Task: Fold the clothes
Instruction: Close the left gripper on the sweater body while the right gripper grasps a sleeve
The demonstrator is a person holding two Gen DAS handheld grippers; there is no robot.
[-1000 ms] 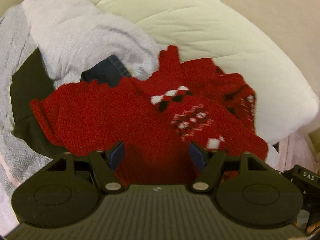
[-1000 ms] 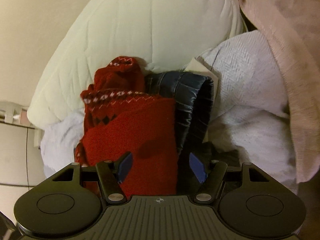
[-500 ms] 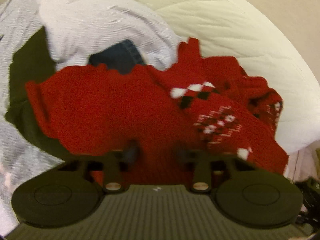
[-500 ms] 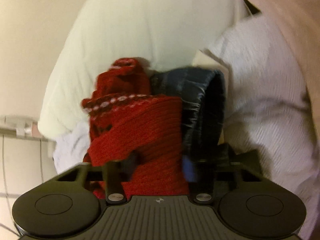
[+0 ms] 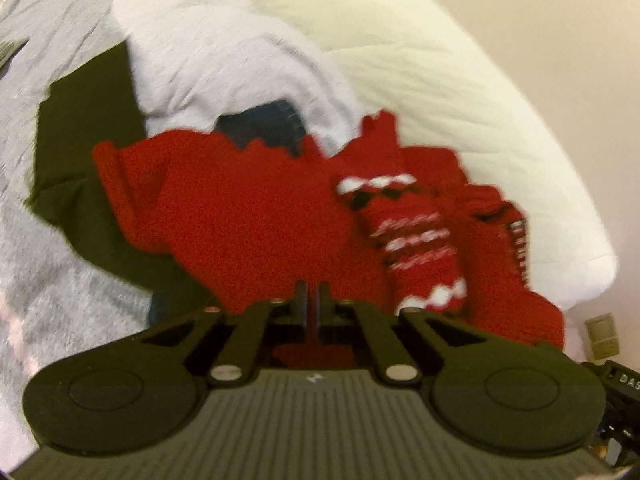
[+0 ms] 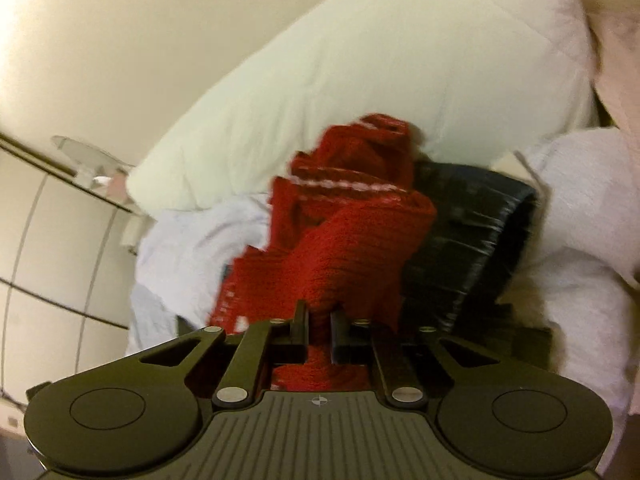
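A red knit sweater (image 5: 256, 216) with white and black patterned bands lies crumpled on a heap of clothes, in front of a big cream pillow. My left gripper (image 5: 313, 300) is shut on the sweater's plain red edge, with fabric pinched between its jaws. In the right wrist view the same red sweater (image 6: 352, 240) rises in a bunched fold. There my right gripper (image 6: 320, 320) is shut on it too, red knit filling the narrow gap between the fingers.
A cream pillow (image 5: 460, 92) lies behind the pile. White and grey garments (image 5: 208, 40), a dark green garment (image 5: 88, 136) and blue denim (image 5: 264, 124) surround the sweater. A dark quilted jacket (image 6: 472, 240) sits right of it. A tiled wall (image 6: 52, 240) stands at left.
Both grippers went from open to shut on the red sweater. The sweater has bunched up and lifted a little in the right wrist view.
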